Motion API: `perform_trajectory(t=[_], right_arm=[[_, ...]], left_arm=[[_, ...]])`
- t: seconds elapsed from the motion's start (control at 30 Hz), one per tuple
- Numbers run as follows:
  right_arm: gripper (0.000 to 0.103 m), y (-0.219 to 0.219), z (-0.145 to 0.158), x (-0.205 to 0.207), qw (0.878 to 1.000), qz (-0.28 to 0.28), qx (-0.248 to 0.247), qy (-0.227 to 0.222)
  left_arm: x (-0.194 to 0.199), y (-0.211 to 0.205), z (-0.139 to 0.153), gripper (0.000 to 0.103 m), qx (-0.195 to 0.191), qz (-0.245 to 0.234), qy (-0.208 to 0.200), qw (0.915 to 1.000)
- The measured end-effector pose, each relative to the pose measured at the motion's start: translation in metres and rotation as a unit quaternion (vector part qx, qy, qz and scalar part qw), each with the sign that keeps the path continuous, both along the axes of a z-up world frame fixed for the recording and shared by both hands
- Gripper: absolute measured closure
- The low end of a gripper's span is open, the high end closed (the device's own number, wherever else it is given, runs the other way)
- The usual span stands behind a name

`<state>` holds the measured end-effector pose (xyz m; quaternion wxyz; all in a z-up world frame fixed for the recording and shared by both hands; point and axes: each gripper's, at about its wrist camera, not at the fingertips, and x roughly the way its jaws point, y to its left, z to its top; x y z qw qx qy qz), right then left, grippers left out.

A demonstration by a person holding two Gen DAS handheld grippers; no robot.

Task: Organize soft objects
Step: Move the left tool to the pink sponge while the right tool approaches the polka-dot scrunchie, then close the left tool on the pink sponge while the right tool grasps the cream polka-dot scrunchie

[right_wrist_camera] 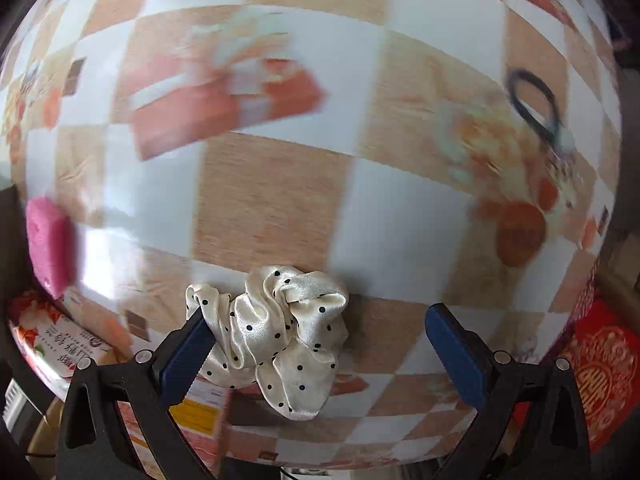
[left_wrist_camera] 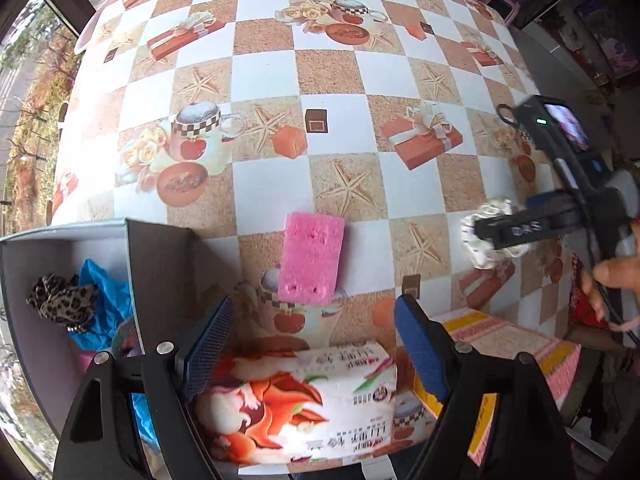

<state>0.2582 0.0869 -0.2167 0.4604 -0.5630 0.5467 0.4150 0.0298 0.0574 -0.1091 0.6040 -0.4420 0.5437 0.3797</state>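
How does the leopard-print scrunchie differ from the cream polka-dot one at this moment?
The leopard-print scrunchie is dark and mottled; the cream scrunchie is pale satin with black dots. The leopard one lies inside the grey box on blue material; the cream one is out over the table, between the right claw's open jaws. Both are gathered fabric hair ties.

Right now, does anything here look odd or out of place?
Only one thing: the cream polka-dot scrunchie is draped over one finger of the open right gripper, hooked rather than pinched.
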Motion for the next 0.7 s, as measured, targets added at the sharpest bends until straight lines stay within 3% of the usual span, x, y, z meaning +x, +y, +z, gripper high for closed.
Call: perform_trajectory(t=[0.13,0.3,0.6,0.7], right_arm=[[0.001,-0.024,0.022,0.041,0.995,-0.073,0.054,0.052],[0.001,-0.046,0.028,0.032,0.990,-0.062,0.085,0.091],[0.001,-0.040,-0.002,0.009,0.995,-0.036,0.087,0.034],[0.000,-0.034,-0.008,-0.001,0.996,-0.026,0.085,0.018]], left_arm=[[0.016,0.012,-0.027,0.018,-0.009,-0.013,0.029,0.9995],[0.025,0.015,-0.055,0.018,-0.019,-0.026,0.061,0.9976],[0.024,0.021,-0.087,0.018,-0.045,-0.008,0.073,0.9963],[0.023,0.022,-0.090,0.010,-0.040,-0.010,0.077,0.9962]])
